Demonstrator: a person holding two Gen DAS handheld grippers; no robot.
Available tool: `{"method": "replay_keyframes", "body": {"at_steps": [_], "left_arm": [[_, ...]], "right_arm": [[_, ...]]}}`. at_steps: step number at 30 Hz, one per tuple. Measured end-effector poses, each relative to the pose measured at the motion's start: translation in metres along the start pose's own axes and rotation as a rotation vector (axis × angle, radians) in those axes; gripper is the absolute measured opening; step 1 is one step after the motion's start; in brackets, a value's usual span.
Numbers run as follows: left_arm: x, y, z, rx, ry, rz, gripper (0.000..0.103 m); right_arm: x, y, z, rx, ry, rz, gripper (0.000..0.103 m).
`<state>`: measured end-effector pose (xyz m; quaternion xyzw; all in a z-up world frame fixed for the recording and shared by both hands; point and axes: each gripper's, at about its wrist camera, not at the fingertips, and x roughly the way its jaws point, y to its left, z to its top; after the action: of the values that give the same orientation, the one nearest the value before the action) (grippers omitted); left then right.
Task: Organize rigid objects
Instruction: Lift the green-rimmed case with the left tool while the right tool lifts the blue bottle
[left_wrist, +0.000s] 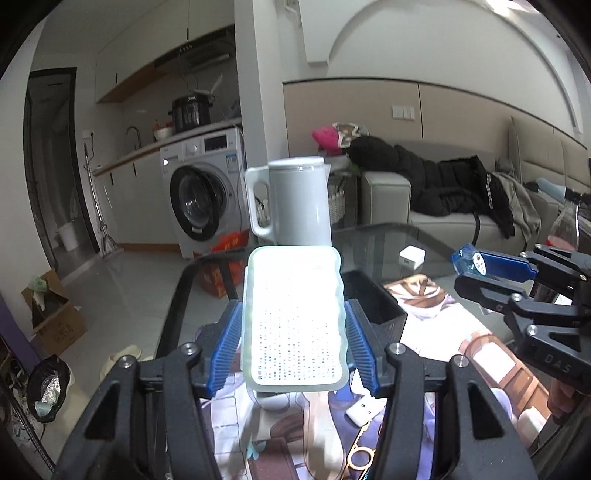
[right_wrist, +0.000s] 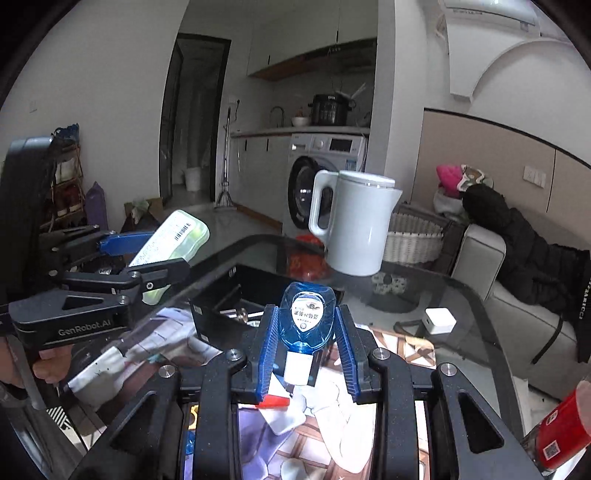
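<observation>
We hold two things up in the air, over the glass table (right_wrist: 461, 295). Our left gripper (left_wrist: 293, 325) is clamped on a pale green plastic box (left_wrist: 293, 317). The box is flat with wavy sides, and its top has rows of tiny dark print. Our right gripper (right_wrist: 307, 334) is clamped on a small blue bottle (right_wrist: 306, 317). The bottle is clear blue with a white label and a white cap. A white kettle (right_wrist: 356, 225) stands at the far edge of the table.
</observation>
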<state>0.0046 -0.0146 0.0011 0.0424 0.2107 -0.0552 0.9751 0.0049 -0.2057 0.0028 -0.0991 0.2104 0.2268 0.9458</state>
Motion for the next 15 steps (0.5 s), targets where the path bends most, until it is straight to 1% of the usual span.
{"method": "replay_keyframes", "body": {"at_steps": [3, 6, 7, 10, 12, 15], "left_arm": [[-0.01, 0.003, 0.003, -0.009, -0.051, 0.025, 0.054], [-0.02, 0.009, 0.005, -0.036, -0.094, 0.041, 0.054], [-0.024, 0.01, 0.006, -0.044, -0.112, 0.046, 0.054], [-0.034, 0.014, 0.007, -0.057, -0.157, 0.06, 0.054], [-0.036, 0.015, 0.008, -0.062, -0.163, 0.055, 0.054], [-0.037, 0.016, 0.009, -0.062, -0.167, 0.061, 0.054]], "right_arm": [[-0.021, 0.008, 0.004, -0.033, -0.106, -0.014, 0.031], [-0.045, 0.023, 0.005, -0.114, -0.254, -0.058, 0.031], [-0.051, 0.026, 0.006, -0.12, -0.281, -0.058, 0.031], [-0.058, 0.026, 0.009, -0.096, -0.305, -0.042, 0.031], [-0.061, 0.025, 0.009, -0.087, -0.323, -0.046, 0.031], [-0.062, 0.023, 0.011, -0.071, -0.317, -0.043, 0.031]]}}
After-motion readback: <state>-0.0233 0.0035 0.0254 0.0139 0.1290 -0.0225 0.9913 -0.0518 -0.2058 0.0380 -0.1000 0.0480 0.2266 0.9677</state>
